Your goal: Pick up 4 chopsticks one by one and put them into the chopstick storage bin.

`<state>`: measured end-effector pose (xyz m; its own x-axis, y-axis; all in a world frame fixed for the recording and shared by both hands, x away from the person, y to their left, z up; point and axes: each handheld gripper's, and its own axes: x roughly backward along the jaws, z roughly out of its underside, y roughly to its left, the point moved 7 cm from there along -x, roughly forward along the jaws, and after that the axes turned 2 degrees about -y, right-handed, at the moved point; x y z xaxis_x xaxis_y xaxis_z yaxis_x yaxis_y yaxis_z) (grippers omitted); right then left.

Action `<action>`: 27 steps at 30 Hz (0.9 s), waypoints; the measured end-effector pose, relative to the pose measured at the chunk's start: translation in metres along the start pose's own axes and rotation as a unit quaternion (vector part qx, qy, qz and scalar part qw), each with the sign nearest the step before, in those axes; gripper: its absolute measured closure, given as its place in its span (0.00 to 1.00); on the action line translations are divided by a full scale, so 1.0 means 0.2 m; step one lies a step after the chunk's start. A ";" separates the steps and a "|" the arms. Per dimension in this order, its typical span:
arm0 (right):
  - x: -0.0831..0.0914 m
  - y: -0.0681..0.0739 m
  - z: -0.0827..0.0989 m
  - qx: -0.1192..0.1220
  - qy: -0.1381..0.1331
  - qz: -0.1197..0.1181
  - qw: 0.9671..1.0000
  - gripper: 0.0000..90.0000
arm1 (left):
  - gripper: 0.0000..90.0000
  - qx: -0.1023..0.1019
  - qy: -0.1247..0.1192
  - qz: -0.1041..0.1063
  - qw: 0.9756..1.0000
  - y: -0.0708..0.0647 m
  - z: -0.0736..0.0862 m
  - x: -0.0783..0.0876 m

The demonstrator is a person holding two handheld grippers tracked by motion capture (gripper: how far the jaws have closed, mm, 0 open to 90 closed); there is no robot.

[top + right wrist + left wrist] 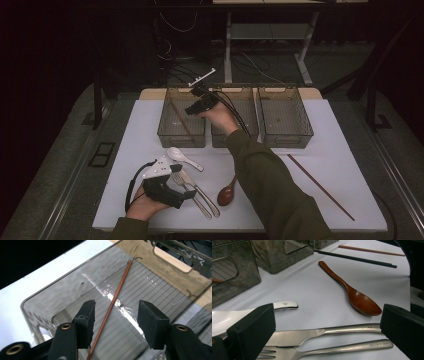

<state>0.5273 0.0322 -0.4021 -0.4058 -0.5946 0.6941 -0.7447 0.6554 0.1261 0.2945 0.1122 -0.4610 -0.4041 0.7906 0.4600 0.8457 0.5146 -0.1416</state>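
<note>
My right gripper (195,109) hangs over the left clear bin (165,131), jaws open. In the right gripper view a brown chopstick (115,297) lies on the ribbed floor of that bin (62,290), and the right gripper (116,317) holds nothing. The same chopstick (179,120) lies slanted in the bin in the high view. My left gripper (186,192) rests low at the table's front left. It stands open over a steel knife (324,332) and fork (332,348). A white spoon (284,305) lies by its left jaw, a wooden spoon (352,291) just beyond.
Two more clear bins (235,132) (285,117) stand in a row to the right of the first. A second brown chopstick (320,186) lies on the white table (340,135) at the right. A dark chopstick (357,258) lies past the wooden spoon (227,194).
</note>
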 end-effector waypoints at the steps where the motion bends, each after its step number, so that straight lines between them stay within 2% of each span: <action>1: 0.01 0.00 0.00 0.000 -0.001 0.000 1.000 0.51 | 0.00 -0.001 -0.001 0.000 1.000 0.00 0.00 0.00; 8: 0.14 0.00 0.04 0.020 -0.014 -0.007 1.000 0.46 | 0.00 0.003 -0.001 0.001 1.000 0.00 0.00 0.00; 13: 0.22 -0.02 0.09 0.023 -0.023 -0.008 0.999 0.46 | 0.00 0.005 0.001 0.001 1.000 0.00 0.00 -0.01; 20: 0.33 -0.03 0.15 0.031 -0.033 -0.031 0.998 0.45 | 0.00 0.003 0.002 -0.001 1.000 0.00 0.00 -0.01; 27: 0.42 -0.04 0.22 0.041 -0.040 -0.033 0.998 0.45 | 0.00 0.006 0.000 -0.001 1.000 0.00 0.00 -0.01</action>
<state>0.4764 -0.0442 -0.3751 -0.3938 -0.6725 0.6267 -0.8106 0.5755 0.1083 0.2952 0.1116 -0.4624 -0.4058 0.7892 0.4609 0.8405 0.5203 -0.1511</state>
